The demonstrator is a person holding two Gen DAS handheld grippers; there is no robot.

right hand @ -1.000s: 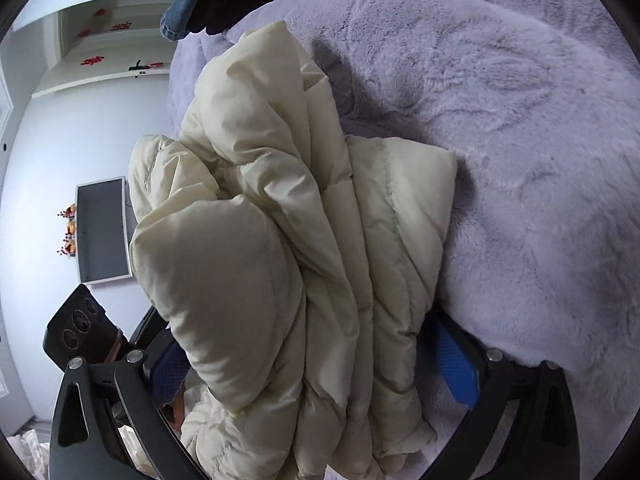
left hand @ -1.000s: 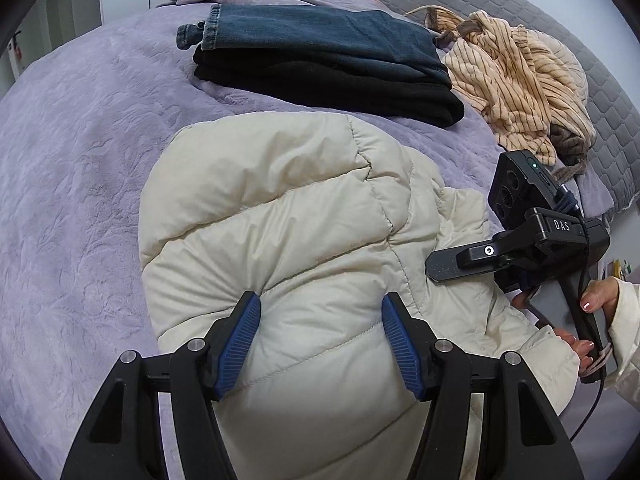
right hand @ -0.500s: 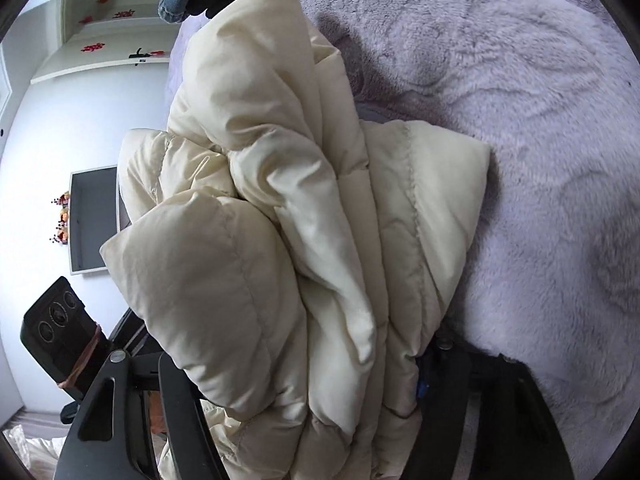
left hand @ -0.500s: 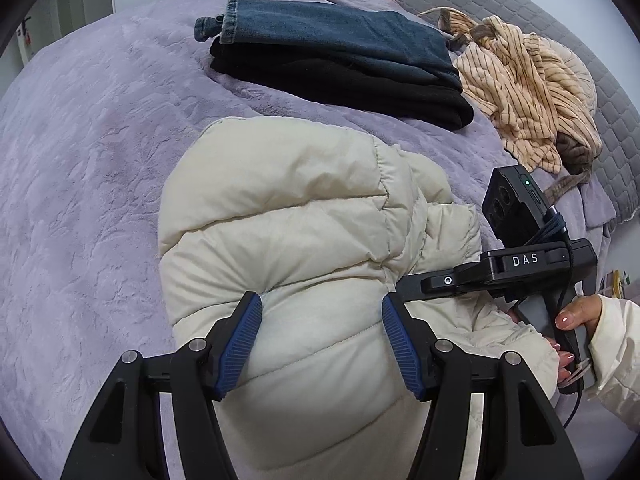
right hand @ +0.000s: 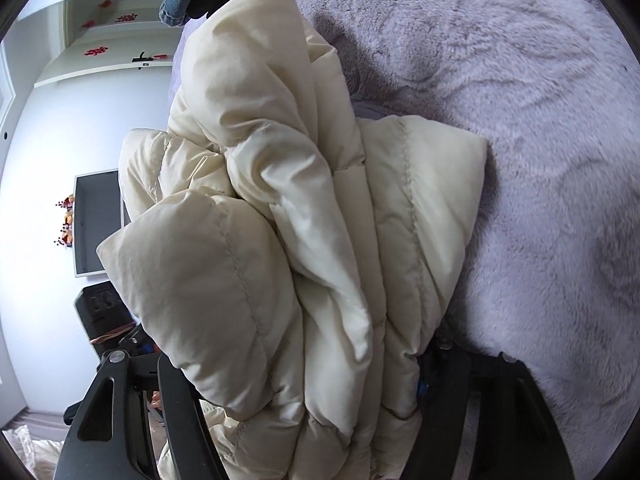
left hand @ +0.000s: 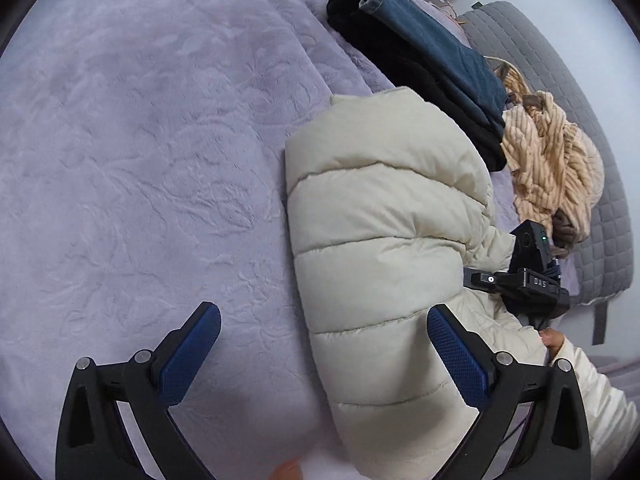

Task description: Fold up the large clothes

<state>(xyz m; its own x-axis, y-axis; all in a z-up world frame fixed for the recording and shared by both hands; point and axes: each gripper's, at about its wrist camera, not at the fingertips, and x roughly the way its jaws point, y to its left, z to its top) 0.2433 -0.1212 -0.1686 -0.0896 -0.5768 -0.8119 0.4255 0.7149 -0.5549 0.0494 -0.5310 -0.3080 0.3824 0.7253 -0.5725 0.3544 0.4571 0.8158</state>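
In the left wrist view, the left gripper (left hand: 323, 354) has its jaws spread wide and they are opening at this moment; one second ago they stood closer together over the middle of the cream puffer jacket (left hand: 384, 248). Now the gripper has shifted to the side: its left blue pad is over the bare lilac plush blanket (left hand: 140, 160), and its right pad is over the edge of the jacket, so only that edge lies between them and no pad presses on it. The jacket lies folded on the blanket, in a long bundle with quilted bands across it. Behind it is the stack of folded jeans (left hand: 424, 44) on a black garment (left hand: 404, 80), and beside that a striped beige garment (left hand: 548, 160) against the grey quilted headboard (left hand: 592, 128), as before. The right gripper (left hand: 516, 278) is seen at the right side of the jacket, with fingers of the person's hand (left hand: 550, 338) under it. In the right wrist view, the right gripper (right hand: 296, 384) is clamped on the thick layers of the jacket (right hand: 288, 216), which fill the gap between its two black fingers; a second ago these jaws were wider and one blue pad was clearly visible. The bundle has hardly moved here. At the left edge a dark wall screen (right hand: 96, 220) is visible on the white wall.
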